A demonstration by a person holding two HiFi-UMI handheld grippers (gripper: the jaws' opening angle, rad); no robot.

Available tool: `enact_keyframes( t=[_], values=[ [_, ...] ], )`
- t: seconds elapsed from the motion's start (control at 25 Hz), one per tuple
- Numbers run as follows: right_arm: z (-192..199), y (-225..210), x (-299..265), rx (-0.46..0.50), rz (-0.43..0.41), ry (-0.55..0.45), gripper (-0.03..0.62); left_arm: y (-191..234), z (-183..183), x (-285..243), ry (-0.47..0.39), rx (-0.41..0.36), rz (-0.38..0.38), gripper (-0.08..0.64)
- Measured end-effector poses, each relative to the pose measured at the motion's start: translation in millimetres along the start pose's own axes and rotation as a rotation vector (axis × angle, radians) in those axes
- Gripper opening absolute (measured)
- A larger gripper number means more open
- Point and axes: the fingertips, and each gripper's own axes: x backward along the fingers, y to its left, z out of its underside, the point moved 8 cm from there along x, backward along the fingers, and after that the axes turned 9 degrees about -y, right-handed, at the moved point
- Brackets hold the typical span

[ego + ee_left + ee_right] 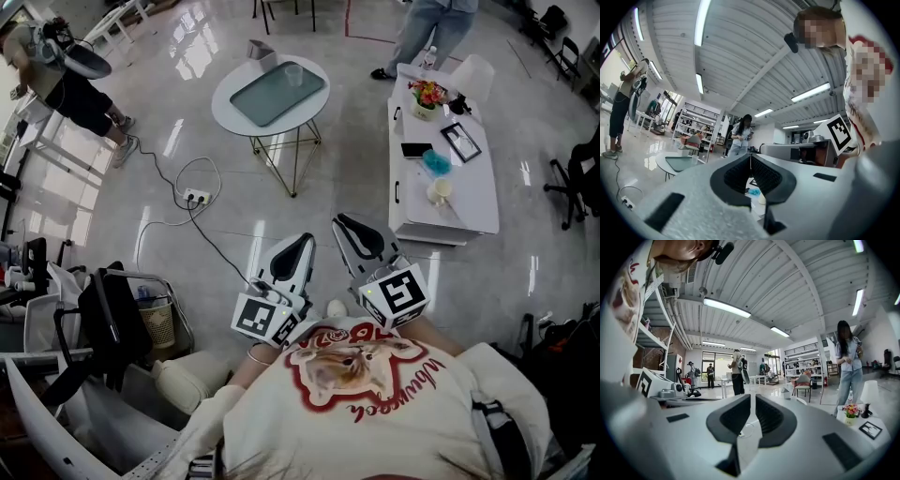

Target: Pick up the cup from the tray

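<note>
Left tongs (302, 242) (750, 158): pads together, nothing between. Held level, close in front of the chest.
Right tongs (345, 225) (753, 399): just beside the left ones, also closed to a thin slit and empty.
Cup (293, 74) (694, 159): clear, upright, well ahead of both sets of tips, untouched. Stands at the far end of the grey-green tray (267, 98) (680, 163).
Tray lies on the round bench (225, 111) (663, 161), straight out from the left tongs.
Long white bench (469, 192): ahead and to the right of the right tongs; carries a flower pot (427, 97) (850, 411), a picture frame (460, 142) (870, 429) and a pale mug (438, 191).
Power strip (196, 197) with looped cable: on the floor between the left tongs and the round bench.
Standing person (849, 369) (740, 136): beyond the long bench.
</note>
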Motion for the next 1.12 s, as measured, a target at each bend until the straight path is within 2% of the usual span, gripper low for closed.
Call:
enact_keyframes(
  t=[0.2,0.52,0.84,1.12],
  values=[
    [2.5,-12.5,5.4,-0.005,-0.016,0.012,0.051,-10.3,6.0,-7.8,0.007,-0.002,-0.008,0.015],
    [6.0,-25.3,-6.2,-0.023,-0.023,0.015,0.051,-2.2,8.8,-14.3,0.022,0.000,-0.029,0.015],
    [9.0,-43.0,-47.3,-0.023,-0.008,0.002,0.051,40.6,8.4,-41.5,0.010,-0.010,-0.021,0.015],
    [13.2,-70.0,-103.7,-0.013,0.035,-0.004,0.051,98.3,7.3,-89.0,0.004,-0.014,0.036,0.015]
  ],
)
